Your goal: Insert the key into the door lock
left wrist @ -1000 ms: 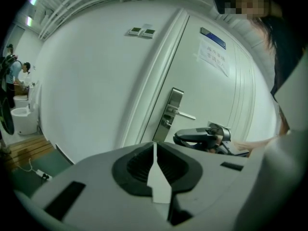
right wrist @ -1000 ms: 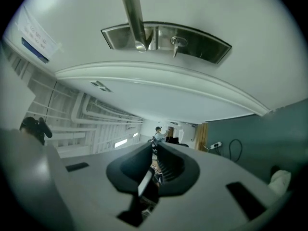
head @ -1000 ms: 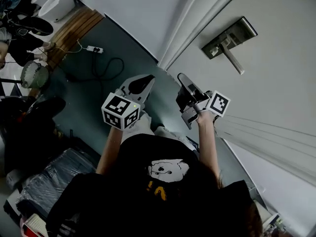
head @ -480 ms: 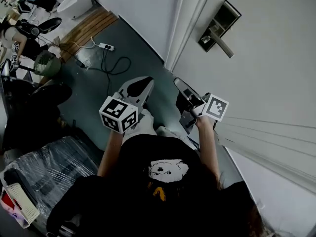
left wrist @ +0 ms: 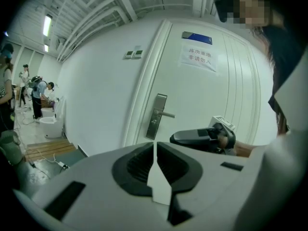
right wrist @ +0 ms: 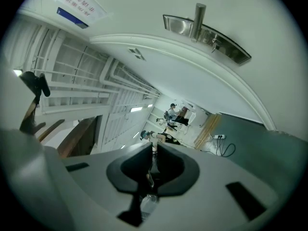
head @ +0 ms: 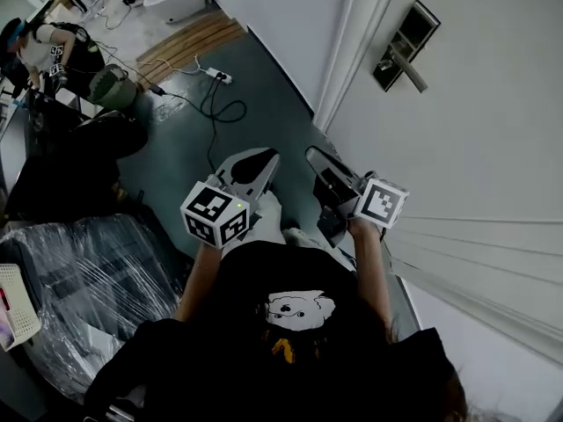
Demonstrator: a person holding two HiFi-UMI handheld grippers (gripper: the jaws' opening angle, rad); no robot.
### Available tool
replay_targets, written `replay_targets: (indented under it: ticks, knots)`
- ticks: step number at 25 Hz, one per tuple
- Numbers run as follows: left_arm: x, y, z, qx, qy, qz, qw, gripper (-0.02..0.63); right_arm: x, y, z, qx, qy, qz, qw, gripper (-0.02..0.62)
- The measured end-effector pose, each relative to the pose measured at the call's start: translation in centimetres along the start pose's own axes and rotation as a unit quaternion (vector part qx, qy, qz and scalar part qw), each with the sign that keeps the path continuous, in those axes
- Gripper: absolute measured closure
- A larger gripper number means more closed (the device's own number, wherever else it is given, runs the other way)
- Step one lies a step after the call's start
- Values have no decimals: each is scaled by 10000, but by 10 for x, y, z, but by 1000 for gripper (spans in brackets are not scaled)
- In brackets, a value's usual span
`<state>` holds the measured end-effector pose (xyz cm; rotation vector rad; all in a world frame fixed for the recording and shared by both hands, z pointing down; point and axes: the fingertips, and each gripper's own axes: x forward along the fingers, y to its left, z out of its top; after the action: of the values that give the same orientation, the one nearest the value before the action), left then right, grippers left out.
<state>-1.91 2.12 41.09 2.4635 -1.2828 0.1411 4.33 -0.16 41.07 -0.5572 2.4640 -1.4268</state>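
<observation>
Left gripper view, left claw (left wrist: pixel 154 148) together, right claw (right wrist: pixel 154 150) clamped on key (right wrist: pixel 149 178), door notice (left wrist: pixel 198 58) unreadable

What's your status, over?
Left gripper shut, empty. Right gripper shut on key. Door lock ahead, key not in yet. Nothing in the way.

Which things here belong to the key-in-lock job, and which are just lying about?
Job:
- door
- lock plate with its handle
- right gripper, jaws shut on a small metal piece, likely the key

Lying about:
- power strip with its cable on the floor
- plastic-wrapped bundle
</observation>
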Motion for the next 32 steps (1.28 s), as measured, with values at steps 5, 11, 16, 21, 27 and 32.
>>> replay_targets:
  ticks: [5, 11, 16, 21, 27, 32]
  knots:
    - [-27, -11, -12, -52, -39, 216, 9997, 581, -5, 10, -24, -402, 273, -103, 9988, 577]
    - [-37, -11, -23, -148, 51, 562, 9983, 581, 0, 11, -32, -705, 603, 22, 9957, 583]
    - [-42, -12, -30, -233, 109, 888, 9957, 581, 3, 10, -40, -826, 913, 201, 9922, 584]
    - [-45, -11, -38, -283, 144, 1084, 9936, 581, 6, 8, -47, -831, 1087, 379, 9899, 584]
    - [-61, -4, -46, -367, 94, 1075, 9935, 581, 14, 13, -61, -989, 1164, 299, 9878, 584]
    - [-49, -10, -51, -363, 181, 1000, 9942, 581, 2, -3, -47, -1043, 1029, 109, 9891, 584]
